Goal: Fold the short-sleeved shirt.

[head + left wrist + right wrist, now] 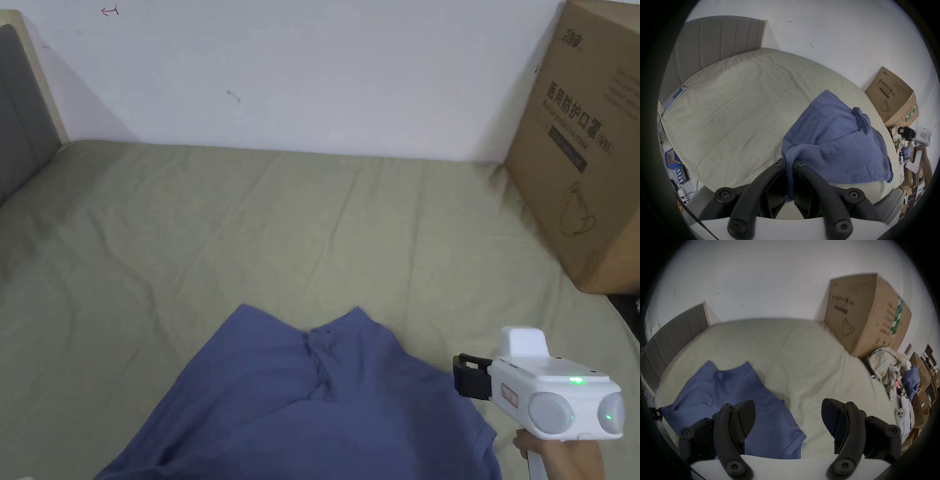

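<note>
A blue short-sleeved shirt (312,406) lies rumpled on the olive-green bed sheet (281,219), collar end toward the wall, near the bed's front edge. In the left gripper view my left gripper (790,162) is shut on a bunched edge of the shirt (831,142), and cloth hangs down between its jaws. My right gripper (465,375) hovers just off the shirt's right sleeve, held by a hand. In the right gripper view its jaws stand wide apart, open (788,412), above the sleeve hem of the shirt (737,394) with nothing between them.
A large cardboard box (581,144) stands at the bed's far right against the white wall. A grey padded headboard (22,119) bounds the left side. Piled clothes and boxes (893,374) lie on the floor right of the bed. A phone (674,97) lies by the headboard.
</note>
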A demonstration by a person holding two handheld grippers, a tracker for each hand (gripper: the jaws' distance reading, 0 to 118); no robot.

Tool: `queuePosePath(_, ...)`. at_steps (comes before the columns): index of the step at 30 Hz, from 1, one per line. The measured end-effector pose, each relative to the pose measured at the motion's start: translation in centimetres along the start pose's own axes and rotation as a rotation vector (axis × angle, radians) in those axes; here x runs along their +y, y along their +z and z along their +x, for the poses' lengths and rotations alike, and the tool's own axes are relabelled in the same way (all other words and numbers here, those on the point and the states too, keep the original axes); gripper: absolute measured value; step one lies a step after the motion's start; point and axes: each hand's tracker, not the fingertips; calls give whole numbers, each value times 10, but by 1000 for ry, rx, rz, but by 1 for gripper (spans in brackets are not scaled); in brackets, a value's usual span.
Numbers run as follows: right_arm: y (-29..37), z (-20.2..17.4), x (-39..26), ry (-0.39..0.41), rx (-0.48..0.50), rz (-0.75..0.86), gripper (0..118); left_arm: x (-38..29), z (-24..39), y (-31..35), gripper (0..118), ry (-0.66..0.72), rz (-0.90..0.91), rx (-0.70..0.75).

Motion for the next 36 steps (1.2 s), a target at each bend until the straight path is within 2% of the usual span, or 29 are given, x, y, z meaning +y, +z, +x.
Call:
queuePosePath(4, -70, 11, -2, 4, 6, -127, 87, 3, 5, -3, 6, 12, -9, 8)
queuePosePath(8, -119, 13, -7, 10, 12, -185, 71, 6, 4, -8, 6, 12, -19, 6)
queuePosePath(11, -121, -1, -9, -2, 43, -215, 54, 7, 4, -11, 6, 16, -26, 7)
queuePosePath(13, -125, -8, -12, 3, 55, -228, 37, 7, 4, -13, 6, 17, -27, 10)
queuePosePath(15, -134, -4, -18, 4, 67, -230, 26, 8, 5, -14, 6, 18, -29, 11)
queuePosePath(17, -131, -8, -18, 3, 58, -223, 7, 8, 6, -14, 6, 18, -31, 9)
queuePosePath(20, -117, -16, -18, 57, 51, -197, 5, 10, 7, -14, 6, 18, -27, 5)
queuePosePath(26, -81, -2, -6, 3, 64, -70, 4, 14, 16, -3, 6, 19, 10, -16)
queuePosePath(31, -17, 4, 7, -16, 104, 52, 4, 29, 26, 11, 6, 8, 65, -50)
queuePosePath(36, 47, 4, 20, -27, 101, 128, 4, 60, 42, 29, 6, -2, 151, -117)
